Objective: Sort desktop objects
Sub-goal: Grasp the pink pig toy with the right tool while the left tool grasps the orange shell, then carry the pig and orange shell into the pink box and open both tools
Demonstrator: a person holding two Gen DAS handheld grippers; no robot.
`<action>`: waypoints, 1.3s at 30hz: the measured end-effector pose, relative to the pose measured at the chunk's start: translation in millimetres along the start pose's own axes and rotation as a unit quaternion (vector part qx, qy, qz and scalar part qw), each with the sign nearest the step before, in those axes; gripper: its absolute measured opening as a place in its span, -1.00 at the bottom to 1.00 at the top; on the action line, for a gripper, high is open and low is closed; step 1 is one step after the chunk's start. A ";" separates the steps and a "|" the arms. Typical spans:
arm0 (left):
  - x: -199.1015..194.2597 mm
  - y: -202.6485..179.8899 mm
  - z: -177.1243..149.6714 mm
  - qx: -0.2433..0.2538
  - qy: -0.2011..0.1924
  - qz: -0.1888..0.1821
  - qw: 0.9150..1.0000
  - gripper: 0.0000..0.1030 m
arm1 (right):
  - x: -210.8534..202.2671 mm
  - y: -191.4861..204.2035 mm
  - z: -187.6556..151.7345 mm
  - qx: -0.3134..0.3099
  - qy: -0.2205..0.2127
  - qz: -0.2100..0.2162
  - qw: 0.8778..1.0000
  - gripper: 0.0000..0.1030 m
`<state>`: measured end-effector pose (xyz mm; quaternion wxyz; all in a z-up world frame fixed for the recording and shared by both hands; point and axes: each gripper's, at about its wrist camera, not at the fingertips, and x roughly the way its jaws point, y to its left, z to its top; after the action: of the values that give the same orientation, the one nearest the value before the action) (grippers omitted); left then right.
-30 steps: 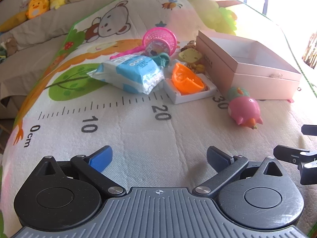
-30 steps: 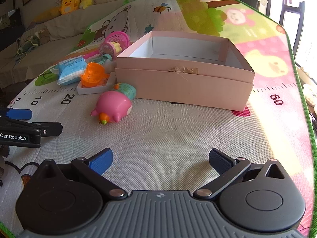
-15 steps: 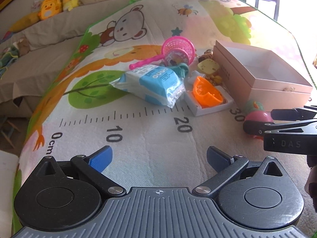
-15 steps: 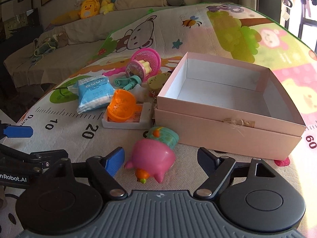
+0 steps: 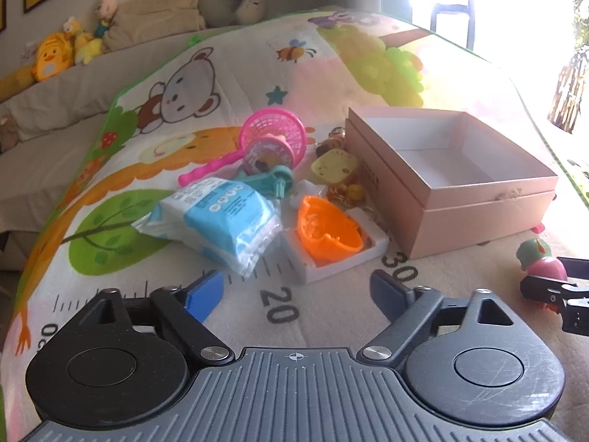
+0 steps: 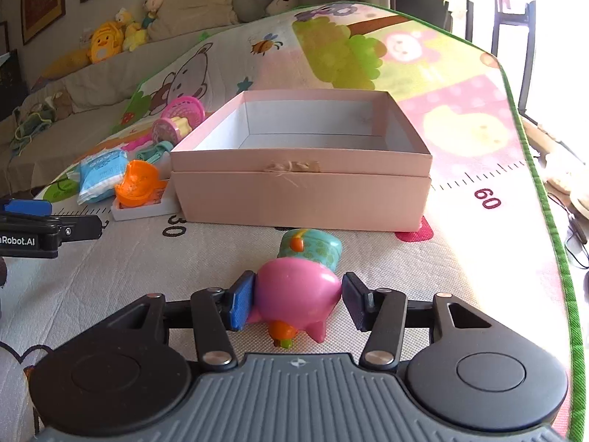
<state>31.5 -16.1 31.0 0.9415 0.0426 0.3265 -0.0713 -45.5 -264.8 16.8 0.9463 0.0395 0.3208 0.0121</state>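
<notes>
Surface: a cartoon-printed play mat (image 6: 478, 84) with a printed ruler is covering the tabletop and carrying everything listed.
Left gripper (image 5: 296, 293): hovering over the mat near the ruler's 20 mark; its jaws are closing with nothing between them, the blue pad and the dark pad standing well apart.
Wipes packet (image 5: 217, 221): lying at 11 o'clock from the left gripper, blue and white, just beside the white tray.
Pink net scoop (image 5: 274, 140): lying at 12 o'clock behind the packet, with a teal toy (image 5: 270, 180) against its front.
Orange toy (image 5: 325, 230): sitting in a shallow white tray (image 5: 342, 265) at 12 o'clock from the left gripper, the tray almost touching the box.
Small yellow trinkets (image 5: 337, 167): clustering between the scoop and the box; detail is too small to tell.
Pink box (image 6: 302, 188): standing open and empty at 12 o'clock from the right gripper.
Pink pig toy (image 6: 294, 294): lying on the mat just in front of the box, a teal part pointing toward it.
Right gripper (image 6: 296, 300): straddling the pig; its jaws are closing, the blue pad touching the pig's left side, the dark pad apart by a sliver.
Risk, judged: the pig's smooth rounded body may be squirting out or rolling as the pads meet off-centre; a lift may be catching the box wall.
</notes>
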 end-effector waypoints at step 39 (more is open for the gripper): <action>-31.6 -43.4 -39.4 0.065 0.031 -0.115 0.991 0.52 | 7.5 0.6 0.3 0.009 0.005 0.004 1.000 0.68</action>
<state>-24.1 -50.5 18.3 0.9118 0.0685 0.3525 -0.1990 -39.4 -263.8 12.5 0.9444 0.0489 0.3250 0.0131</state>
